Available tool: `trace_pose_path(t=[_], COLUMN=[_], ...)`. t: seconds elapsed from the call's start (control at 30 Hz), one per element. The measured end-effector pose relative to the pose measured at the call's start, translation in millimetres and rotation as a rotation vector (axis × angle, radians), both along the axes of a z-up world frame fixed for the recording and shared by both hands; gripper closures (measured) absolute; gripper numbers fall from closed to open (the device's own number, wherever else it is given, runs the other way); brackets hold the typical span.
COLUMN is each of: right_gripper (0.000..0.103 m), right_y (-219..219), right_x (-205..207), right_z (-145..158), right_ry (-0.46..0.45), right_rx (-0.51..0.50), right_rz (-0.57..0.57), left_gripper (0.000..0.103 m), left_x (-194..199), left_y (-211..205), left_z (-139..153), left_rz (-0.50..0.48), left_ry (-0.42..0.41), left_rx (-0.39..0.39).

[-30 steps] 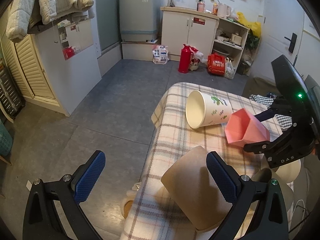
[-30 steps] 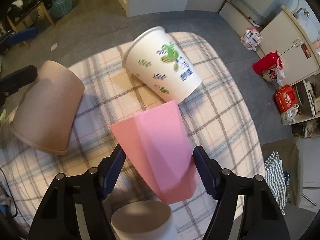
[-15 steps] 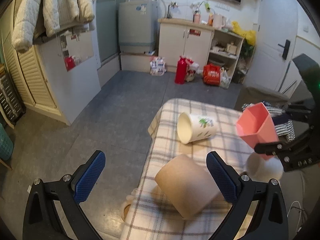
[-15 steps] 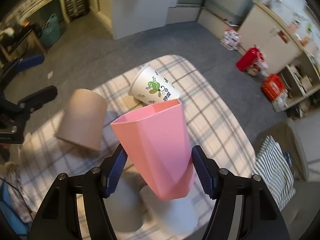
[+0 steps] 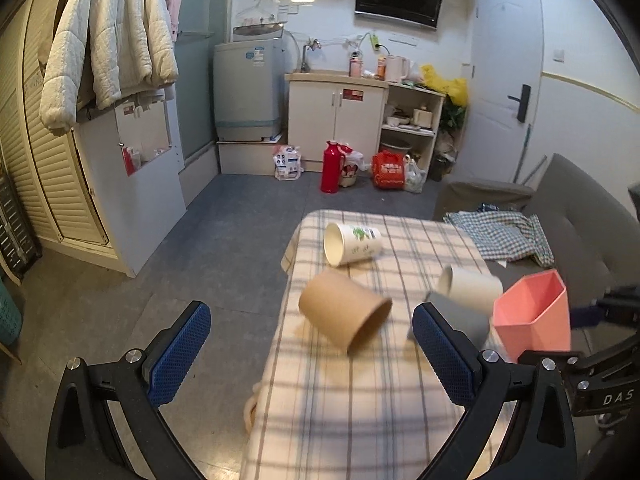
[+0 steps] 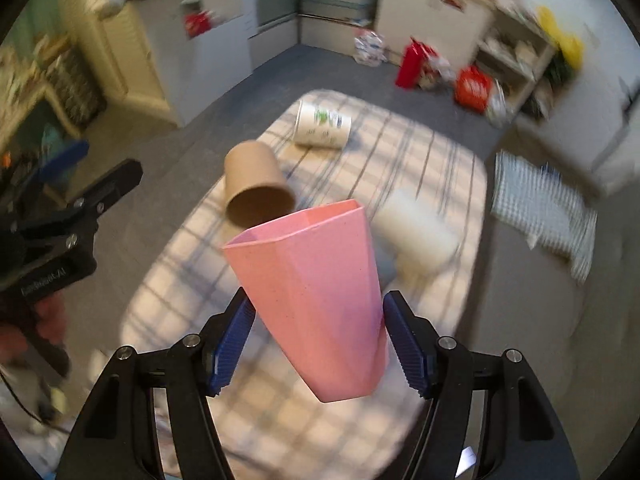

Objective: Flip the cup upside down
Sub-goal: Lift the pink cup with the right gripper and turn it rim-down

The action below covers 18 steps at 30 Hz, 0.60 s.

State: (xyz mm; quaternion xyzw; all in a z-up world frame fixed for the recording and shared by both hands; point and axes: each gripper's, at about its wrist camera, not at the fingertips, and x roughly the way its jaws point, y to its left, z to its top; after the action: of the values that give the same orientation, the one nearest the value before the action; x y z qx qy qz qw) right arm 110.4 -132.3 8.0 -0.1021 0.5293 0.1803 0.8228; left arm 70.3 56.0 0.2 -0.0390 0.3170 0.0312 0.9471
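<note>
My right gripper (image 6: pixel 316 340) is shut on a pink faceted cup (image 6: pixel 316 300) and holds it high above the checked table (image 6: pixel 180 272), mouth pointing up and away. The pink cup also shows in the left wrist view (image 5: pixel 534 314) at the right. My left gripper (image 5: pixel 310 354) is open and empty, above the table's near left edge. A brown paper cup (image 5: pixel 344 316) lies on its side ahead of it. A white printed cup (image 5: pixel 352 243) lies on its side farther back.
A cream cup (image 5: pixel 470 290) and a grey cup (image 5: pixel 460 316) lie on the table's right side. A grey sofa with a checked cloth (image 5: pixel 508 236) stands to the right. Tiled floor (image 5: pixel 208 248) lies left of the table.
My right gripper has lifted the pink cup higher and turned its mouth upward. My left gripper has pulled back and up from the brown cup.
</note>
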Motion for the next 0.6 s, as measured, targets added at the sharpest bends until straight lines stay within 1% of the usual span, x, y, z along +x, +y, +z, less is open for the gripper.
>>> trace_pose_path(t=[0.1, 0.2, 0.33, 0.47, 0.6], right_gripper=[0.037, 0.037, 0.037, 0.037, 0.037], right_y=[-1, 1, -1, -2, -9], right_x=[-24, -41, -53, -58, -56], right_z=[-25, -51, -83, -101, -107], right_ry=[0.026, 0.073, 0.143, 0.154, 0.143], right_rx=[0.041, 0.070, 0.101, 0.086, 0.091], right_rz=[-0.085, -0.144, -0.209, -0.235, -0.275], left_gripper=[0.000, 0.000, 0.000, 0.000, 0.000], left_x=[-19, -32, -48, -53, -55], left_y=[-4, -5, -5, -8, -12], left_z=[-8, -23, -40, -49, -55], left_rz=[-0.014, -0.021, -0.021, -0.027, -0.036], left_ry=[-0.003, 0.025, 0.062, 0.075, 0.095], left_rx=[0.015, 0.019, 0.014, 0.019, 0.013])
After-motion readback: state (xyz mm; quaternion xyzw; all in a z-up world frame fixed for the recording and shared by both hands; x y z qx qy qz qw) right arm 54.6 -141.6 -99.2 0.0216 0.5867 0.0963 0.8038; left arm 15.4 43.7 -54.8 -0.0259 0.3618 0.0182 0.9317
